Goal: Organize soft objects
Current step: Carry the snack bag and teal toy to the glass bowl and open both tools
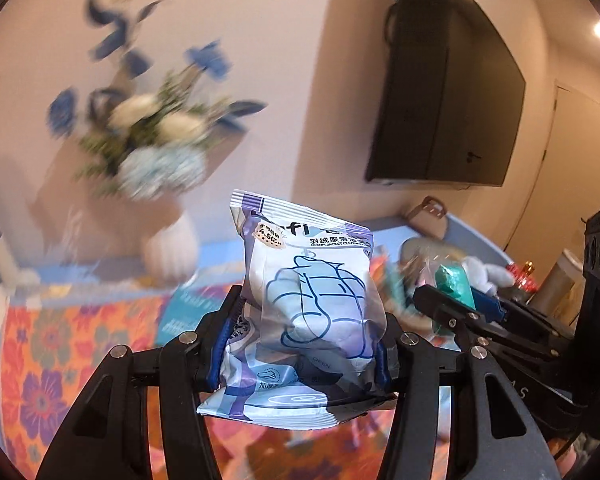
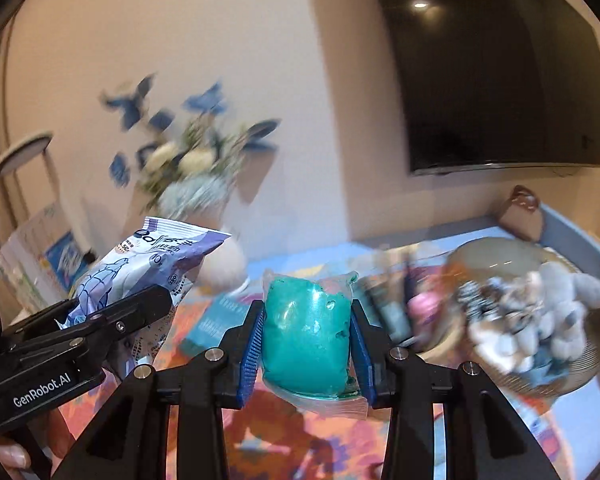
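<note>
A: Writing first. What reads on the pack [image 1: 304,304]?

B: "DOWN JACKET CLEAN" in small capitals under a row of Chinese characters, "OPEN" low on its front, and a sticker with "4.5" near the top. A line drawing of a puffy jacket fills the middle. From the right wrist view "10+" shows on its side. The left gripper's [image 1: 300,352] body reads "GenRobot.AI" in that same view.

A: Which way does the pack stand?

B: Upright, long axis roughly vertical, crimped top edge up and leaning slightly left, printed face toward the left camera.

A: And the left gripper?

B: Clamped on the pack's lower half, blue pads [image 1: 222,344] pressing both sides, fingers held fairly wide by it. The pack hangs in the air above the floral cloth [image 1: 40,364].

A: The right gripper [image 2: 306,344]?

B: Closed on a clear bag of teal stuff [image 2: 308,336], no print legible. The bag stands upright too, sealed edge at the top, bulging between the pads, lifted over the cloth.

A: Around them?

B: A bowl [image 2: 500,256] of plush toys [image 2: 540,312] sits toward the table's right edge, blurred. A white vase [image 1: 172,252] of flowers stands near the far edge, with a TV [image 2: 500,72] on the wall beyond.
</note>
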`<state>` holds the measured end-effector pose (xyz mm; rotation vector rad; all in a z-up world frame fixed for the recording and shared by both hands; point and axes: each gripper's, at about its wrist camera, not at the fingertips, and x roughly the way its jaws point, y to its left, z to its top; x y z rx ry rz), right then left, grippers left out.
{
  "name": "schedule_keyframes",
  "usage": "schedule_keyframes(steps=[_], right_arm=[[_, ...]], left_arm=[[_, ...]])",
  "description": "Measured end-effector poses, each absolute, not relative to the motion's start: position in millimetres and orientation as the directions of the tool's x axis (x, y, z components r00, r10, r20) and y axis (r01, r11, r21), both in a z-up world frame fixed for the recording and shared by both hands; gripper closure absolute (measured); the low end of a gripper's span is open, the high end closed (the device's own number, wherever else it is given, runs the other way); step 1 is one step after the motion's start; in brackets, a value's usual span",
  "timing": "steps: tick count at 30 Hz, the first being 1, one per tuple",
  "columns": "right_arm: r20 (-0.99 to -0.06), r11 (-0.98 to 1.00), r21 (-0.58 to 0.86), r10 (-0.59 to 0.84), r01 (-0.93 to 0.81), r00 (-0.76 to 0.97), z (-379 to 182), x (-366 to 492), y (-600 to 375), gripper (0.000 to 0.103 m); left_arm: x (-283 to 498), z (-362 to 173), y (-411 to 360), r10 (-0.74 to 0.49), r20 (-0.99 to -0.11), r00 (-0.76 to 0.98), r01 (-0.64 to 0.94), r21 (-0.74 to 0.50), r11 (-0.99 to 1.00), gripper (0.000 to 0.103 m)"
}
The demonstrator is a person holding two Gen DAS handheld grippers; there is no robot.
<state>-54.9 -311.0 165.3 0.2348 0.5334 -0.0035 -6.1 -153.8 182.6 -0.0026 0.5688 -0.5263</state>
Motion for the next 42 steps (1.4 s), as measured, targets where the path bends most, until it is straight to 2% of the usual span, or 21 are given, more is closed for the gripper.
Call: schedule_keyframes(steps=[6, 10, 18, 22, 24, 25, 26, 28, 37, 42], right_arm=[[-0.470, 0.953, 0.229, -0.070, 0.198, 0.880, 191, -66, -371, 0.064], [-0.486, 0.916, 0.249, -0.161, 0.314, 0.859, 197, -69, -421, 0.064], [-0.572, 0.824, 0.343, -0.197, 0.450, 0.797, 172, -70, -496, 0.064], [-0.610, 0.802, 0.346, -0.202, 0.487, 0.766, 157, -69, -512, 0.063], [-0.626, 0.798, 0.334, -0.211, 0.502, 0.751, 152, -69, -516, 0.060], [-0.633, 0.791, 0.334, -0.214, 0.512, 0.744, 149, -69, -518, 0.055], [-0.639, 0.785, 0.337, -0.215, 0.520, 0.739, 147, -70, -521, 0.052], [-0.644, 0.779, 0.351, -0.201, 0.519, 0.738, 141, -71, -527, 0.045], [-0.657, 0.760, 0.369, -0.194, 0.535, 0.728, 133, -85, -535, 0.044], [-0.639, 0.763, 0.383, -0.188, 0.520, 0.746, 142, -93, -524, 0.044]], left_arm=[[0, 220, -223, -0.560, -0.473, 0.680, 0.558, -0.161, 0.814, 0.052], [9, 233, -274, -0.621, -0.470, 0.627, 0.614, -0.193, 0.766, 0.052], [38, 205, -357, -0.669, -0.544, 0.506, 0.631, -0.295, 0.717, 0.052], [44, 190, -380, -0.664, -0.574, 0.479, 0.626, -0.307, 0.717, 0.052], [48, 183, -390, -0.672, -0.582, 0.457, 0.632, -0.319, 0.706, 0.049], [48, 181, -393, -0.673, -0.583, 0.455, 0.633, -0.319, 0.705, 0.043], [49, 178, -396, -0.678, -0.582, 0.450, 0.640, -0.320, 0.699, 0.030], [47, 173, -400, -0.688, -0.573, 0.444, 0.647, -0.326, 0.689, 0.012], [29, 173, -393, -0.701, -0.578, 0.418, 0.680, -0.312, 0.663, 0.012], [13, 192, -366, -0.720, -0.541, 0.433, 0.683, -0.324, 0.655, 0.012]])
